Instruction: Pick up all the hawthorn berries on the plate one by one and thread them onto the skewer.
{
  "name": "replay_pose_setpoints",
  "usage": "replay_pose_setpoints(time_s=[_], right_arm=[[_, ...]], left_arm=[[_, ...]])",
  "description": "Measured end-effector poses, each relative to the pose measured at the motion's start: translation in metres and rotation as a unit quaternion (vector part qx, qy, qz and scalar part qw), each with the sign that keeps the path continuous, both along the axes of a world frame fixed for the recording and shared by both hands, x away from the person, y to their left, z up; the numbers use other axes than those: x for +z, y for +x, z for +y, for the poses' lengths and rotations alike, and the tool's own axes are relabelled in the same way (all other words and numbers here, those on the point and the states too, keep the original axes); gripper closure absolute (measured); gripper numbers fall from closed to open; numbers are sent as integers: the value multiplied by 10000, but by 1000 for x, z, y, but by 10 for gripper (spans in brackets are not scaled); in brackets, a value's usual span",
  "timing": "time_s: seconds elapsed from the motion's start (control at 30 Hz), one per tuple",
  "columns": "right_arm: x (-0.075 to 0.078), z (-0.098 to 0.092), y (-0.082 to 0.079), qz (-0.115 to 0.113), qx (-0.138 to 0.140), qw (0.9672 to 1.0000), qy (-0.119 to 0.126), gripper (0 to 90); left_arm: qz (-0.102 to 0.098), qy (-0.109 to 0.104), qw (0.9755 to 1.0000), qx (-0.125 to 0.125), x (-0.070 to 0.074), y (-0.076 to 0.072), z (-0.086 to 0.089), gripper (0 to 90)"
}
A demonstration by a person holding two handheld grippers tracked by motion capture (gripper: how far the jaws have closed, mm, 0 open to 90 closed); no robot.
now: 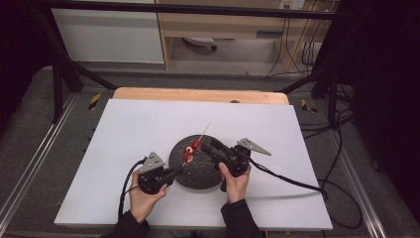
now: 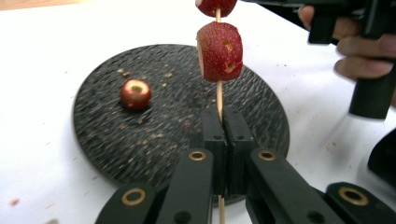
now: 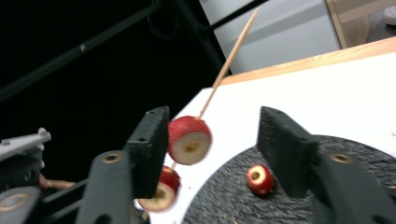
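**Skewer pinched on the left, right jaws spread beside the upper fruit**

The left gripper (image 2: 223, 140) is clenched on a skewer (image 2: 219, 95), its jaws pressed together around the stick over the near edge of a plate (image 2: 107, 154). The left gripper view shows a cut red fruit piece (image 2: 220, 51) threaded above the jaws, pitted on its side, and the bottom of a second piece (image 2: 216, 6) at the frame's top. It also shows a small loose fruit (image 2: 135, 94) lying on the plate amid crumbs.

The right gripper view looks from the other side: the right gripper (image 3: 212, 144) is released, jaws wide apart, with the upper piece (image 3: 189, 140) just beside the left-hand jaw and its pale cut face visible. The lower piece (image 3: 161, 191) sits partly behind that jaw. The skewer's bare tip slants up past the table (image 3: 327, 88) edge.

The high view places both grippers over the dark round plate (image 1: 198, 176) on a white table, with the skewer tilting away from the person.
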State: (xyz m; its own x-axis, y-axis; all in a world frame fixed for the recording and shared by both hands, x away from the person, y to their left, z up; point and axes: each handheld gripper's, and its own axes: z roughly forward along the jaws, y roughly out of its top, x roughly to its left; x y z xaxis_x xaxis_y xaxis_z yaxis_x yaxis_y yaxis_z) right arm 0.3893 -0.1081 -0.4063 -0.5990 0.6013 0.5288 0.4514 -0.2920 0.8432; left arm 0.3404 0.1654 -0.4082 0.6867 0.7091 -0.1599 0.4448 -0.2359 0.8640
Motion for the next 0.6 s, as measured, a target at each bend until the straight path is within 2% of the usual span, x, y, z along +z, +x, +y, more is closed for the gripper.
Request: replay_pose_setpoints(time_s=[0.13,0.23,0.37,0.5,0.6], right_arm=[[2,-5,1,48,95,9988,-487,273],[1,-7,2,136,228,9957,-889,189],[-2,-10,3,262,430,9877,-1480,96],[-6,-9,5,474,726,9787,-1860,68],[-9,-8,7,588,848,9724,-2091,54]], left_arm=[[-15,57,10000,20,0,-4,16,887],[-32,157,9999,29,-2,-6,28,887],[29,243,9997,31,-7,-9,45,887],[74,333,9994,-5,-14,-13,57,886],[94,383,9992,-48,-19,-16,64,887]])
